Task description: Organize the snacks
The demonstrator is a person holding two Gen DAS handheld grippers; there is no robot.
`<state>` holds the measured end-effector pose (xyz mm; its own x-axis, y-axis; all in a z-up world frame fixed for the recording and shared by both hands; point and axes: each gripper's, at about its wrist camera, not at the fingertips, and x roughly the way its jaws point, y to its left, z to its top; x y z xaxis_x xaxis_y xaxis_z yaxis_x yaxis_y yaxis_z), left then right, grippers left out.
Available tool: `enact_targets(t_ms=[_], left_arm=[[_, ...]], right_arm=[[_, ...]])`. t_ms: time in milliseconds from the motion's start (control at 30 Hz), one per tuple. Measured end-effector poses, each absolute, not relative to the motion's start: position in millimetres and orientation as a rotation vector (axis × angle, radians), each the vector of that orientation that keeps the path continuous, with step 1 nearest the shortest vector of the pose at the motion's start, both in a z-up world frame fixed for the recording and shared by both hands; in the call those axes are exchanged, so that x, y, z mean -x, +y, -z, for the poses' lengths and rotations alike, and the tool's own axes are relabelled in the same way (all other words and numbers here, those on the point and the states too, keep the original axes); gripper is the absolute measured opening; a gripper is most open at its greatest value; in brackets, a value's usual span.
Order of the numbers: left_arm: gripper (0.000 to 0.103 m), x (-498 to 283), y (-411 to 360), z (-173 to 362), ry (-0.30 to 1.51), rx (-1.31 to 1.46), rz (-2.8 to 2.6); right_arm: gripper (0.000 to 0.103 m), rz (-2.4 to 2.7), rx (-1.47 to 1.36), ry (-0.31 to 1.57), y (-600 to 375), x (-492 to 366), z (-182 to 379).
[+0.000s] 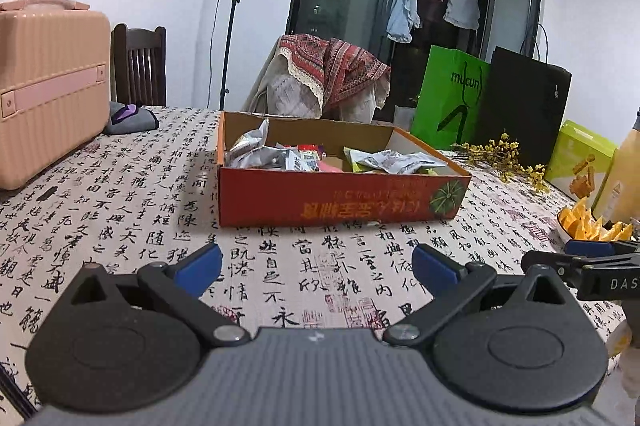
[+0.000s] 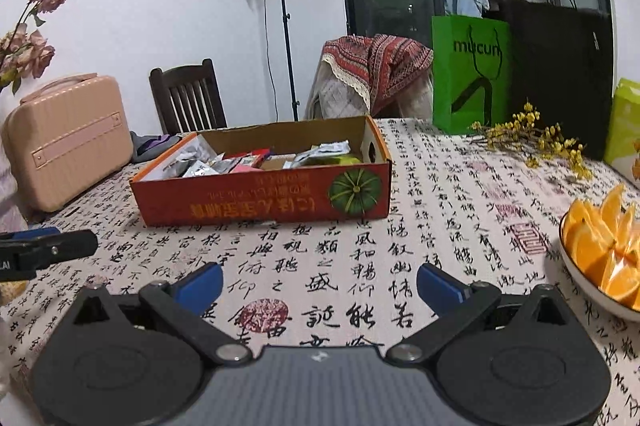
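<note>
Holding both empty: left gripper (image 1: 316, 268) and right gripper (image 2: 318, 284) spread wide | snack packets (image 1: 276, 156) sit in box (image 1: 340, 200), frame centre | I judge sorting near done.

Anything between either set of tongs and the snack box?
Nothing visible. Both the left tongs and right tongs are open and empty, with only bare tablecloth ahead up to the red snack box. The bowl of orange slices sits off to the right, clear of the path.

Both empty — left gripper (image 1: 316, 268) and right gripper (image 2: 320, 280) spread wide.
</note>
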<state>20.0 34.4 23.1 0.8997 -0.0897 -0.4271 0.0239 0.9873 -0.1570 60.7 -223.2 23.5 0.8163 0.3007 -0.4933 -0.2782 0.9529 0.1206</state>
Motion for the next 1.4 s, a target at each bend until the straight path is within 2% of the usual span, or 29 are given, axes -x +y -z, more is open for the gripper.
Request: enact_targets(t_ms=[1400], left_arm=[[0.103,-17.9,32.0,-16.9,0.466,0.144,0.060]], right_arm=[[0.103,-0.316,-0.044,0.540,-218.4,-57.4,-20.3]])
